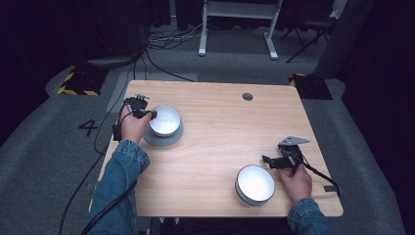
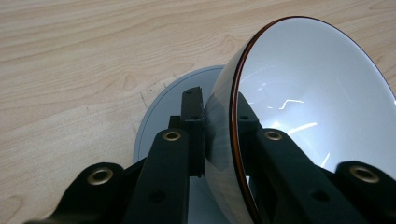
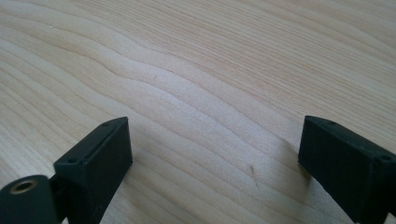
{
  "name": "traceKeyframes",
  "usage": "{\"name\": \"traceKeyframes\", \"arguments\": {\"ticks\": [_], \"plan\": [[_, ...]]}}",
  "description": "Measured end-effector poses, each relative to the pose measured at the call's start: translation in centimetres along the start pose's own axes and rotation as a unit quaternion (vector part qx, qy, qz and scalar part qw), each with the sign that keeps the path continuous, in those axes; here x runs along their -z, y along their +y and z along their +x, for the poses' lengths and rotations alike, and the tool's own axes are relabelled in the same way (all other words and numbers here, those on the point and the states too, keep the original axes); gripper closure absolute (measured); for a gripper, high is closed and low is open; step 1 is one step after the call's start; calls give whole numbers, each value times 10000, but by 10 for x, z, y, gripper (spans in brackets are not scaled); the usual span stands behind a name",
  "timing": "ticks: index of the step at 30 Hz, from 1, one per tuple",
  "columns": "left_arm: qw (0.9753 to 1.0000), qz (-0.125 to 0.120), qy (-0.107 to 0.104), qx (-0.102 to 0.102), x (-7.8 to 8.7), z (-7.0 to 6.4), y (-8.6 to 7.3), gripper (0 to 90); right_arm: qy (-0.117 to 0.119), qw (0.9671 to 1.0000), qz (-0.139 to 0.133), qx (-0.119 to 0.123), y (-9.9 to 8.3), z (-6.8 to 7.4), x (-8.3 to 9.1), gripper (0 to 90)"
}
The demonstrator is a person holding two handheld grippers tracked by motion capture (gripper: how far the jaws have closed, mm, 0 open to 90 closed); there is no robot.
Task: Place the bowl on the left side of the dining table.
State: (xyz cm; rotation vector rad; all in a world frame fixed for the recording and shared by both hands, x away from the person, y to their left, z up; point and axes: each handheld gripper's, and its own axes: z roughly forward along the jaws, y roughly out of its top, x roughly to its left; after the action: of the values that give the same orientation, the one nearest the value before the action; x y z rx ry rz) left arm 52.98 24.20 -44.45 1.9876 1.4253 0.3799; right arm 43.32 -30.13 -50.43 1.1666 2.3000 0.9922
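Left gripper clamps tilted bowl rim over grey plate.
Right gripper gapes empty beside 2nd bowl; table otherwise bare.

The left gripper sits far out on the left, its fingers closed on the rim of a bowl, one inside and one outside the wall. The left forearm, in a denim sleeve, reaches forward. The right gripper rests low at the near right, its fingers spread wide apart over bare surface.
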Motion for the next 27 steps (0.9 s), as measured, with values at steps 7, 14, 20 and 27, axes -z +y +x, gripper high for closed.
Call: {"name": "traceKeyframes", "arguments": {"ticks": [7,14,20,27], "plan": [[9996,27,-175,221,-2,5,-3,804,1,10000,-1,-2,0,0,0,98],[9997,119,12,212,-5,7,-4,813,1,10000,-1,-1,0,0,0,98],[9993,185,108,307,-7,11,-7,817,1,10000,-1,-3,0,0,0,98],[9994,31,180,287,0,8,-5,727,2,10000,-2,-2,0,0,0,98]]}}
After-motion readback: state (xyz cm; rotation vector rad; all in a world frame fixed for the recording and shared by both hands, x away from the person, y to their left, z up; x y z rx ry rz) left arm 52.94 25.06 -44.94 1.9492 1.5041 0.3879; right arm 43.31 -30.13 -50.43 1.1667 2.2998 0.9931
